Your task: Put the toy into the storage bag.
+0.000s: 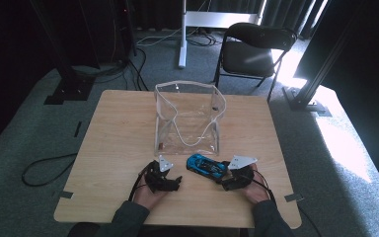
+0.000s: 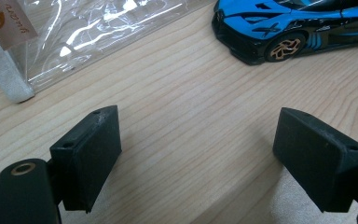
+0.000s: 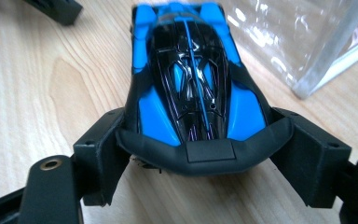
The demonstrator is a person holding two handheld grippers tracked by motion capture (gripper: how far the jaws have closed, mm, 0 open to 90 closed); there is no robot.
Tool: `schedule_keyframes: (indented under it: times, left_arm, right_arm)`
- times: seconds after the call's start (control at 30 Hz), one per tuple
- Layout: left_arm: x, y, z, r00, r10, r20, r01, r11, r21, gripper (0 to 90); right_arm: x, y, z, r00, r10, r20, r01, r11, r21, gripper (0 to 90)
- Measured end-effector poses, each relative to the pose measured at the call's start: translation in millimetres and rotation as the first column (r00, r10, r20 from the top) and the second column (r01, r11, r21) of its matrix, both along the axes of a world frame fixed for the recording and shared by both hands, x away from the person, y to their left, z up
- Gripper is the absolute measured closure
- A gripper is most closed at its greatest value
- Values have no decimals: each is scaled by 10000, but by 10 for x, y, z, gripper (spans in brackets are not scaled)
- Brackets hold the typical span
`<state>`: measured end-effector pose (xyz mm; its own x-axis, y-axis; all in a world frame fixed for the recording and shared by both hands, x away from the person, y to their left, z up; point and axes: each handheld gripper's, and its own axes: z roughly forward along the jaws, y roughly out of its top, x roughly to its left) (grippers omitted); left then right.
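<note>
Closing in on the toy car [image 3: 193, 88], the right gripper [image 3: 200, 156] has its jaws set on either side of the tail, pads against the rear flanks as far as the right gripper view lets me judge. The car sits on the table [image 1: 118, 128] near its front edge, right of the middle, just in front of the clear plastic bag [image 1: 187, 118] that stands with its mouth open upward.

The grip sits right at the tail, so the nose may dip on the lift. I'd want a firm squeeze, a level rise, and a path that clears the bag's near rim before lowering inside. The left gripper [image 2: 200, 154] is spread wide over bare wood, holding nothing, with the car's front wheel ahead of it to the right; it looks well placed to steady the bag's near wall, which is thin and floppy and could fold.

Hard to call: whether the right pads truly press the car or only bracket it, since the tail's wide lip covers the contact. The car's underside and wheels are hidden there. From the high view both grippers are dark, small shapes.
</note>
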<state>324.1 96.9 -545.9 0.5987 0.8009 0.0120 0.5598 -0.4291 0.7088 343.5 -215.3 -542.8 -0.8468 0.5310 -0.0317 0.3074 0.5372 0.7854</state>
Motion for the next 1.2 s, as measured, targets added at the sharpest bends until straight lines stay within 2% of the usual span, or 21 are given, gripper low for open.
schedule_keyframes:
  times: [0.2, 0.33, 0.47, 0.63, 0.8, 1.13, 1.2]
  left_arm:
    - [0, 0, 0, 10000, 2, -1, -2, 10000, 4, 152]
    - [0, -1, 0, 10000, 5, -1, -5, 10000, 5, 152]
    - [0, -2, 0, 10000, 14, -1, -14, 10000, -1, 152]
    - [0, -2, 0, 10000, 11, -5, -11, 10000, 2, 152]
    - [0, -2, 0, 10000, 12, -6, -12, 10000, 0, 152]
    - [0, -2, 0, 10000, 12, -4, -12, 10000, 1, 152]
    - [0, -4, -1, 10000, 27, 4, -27, 10000, -23, 152]
  right_arm:
    - [-45, -16, 108, 9997, -88, 242, 71, 9978, 664, 243]
    - [-62, -44, 220, 9994, -162, 306, 114, 9884, 1515, 247]
    - [-70, -78, 310, 9980, -470, 426, 370, 9767, 2116, 248]
    - [-80, -100, 361, 9966, -706, 424, 587, 9703, 2347, 249]
    - [-110, -112, 463, 9938, -886, 672, 684, 9636, 2586, 249]
    - [-135, -192, 564, 9912, -1121, 703, 857, 9486, 3048, 250]
    - [-147, -210, 599, 9892, -1234, 791, 940, 9482, 3033, 250]
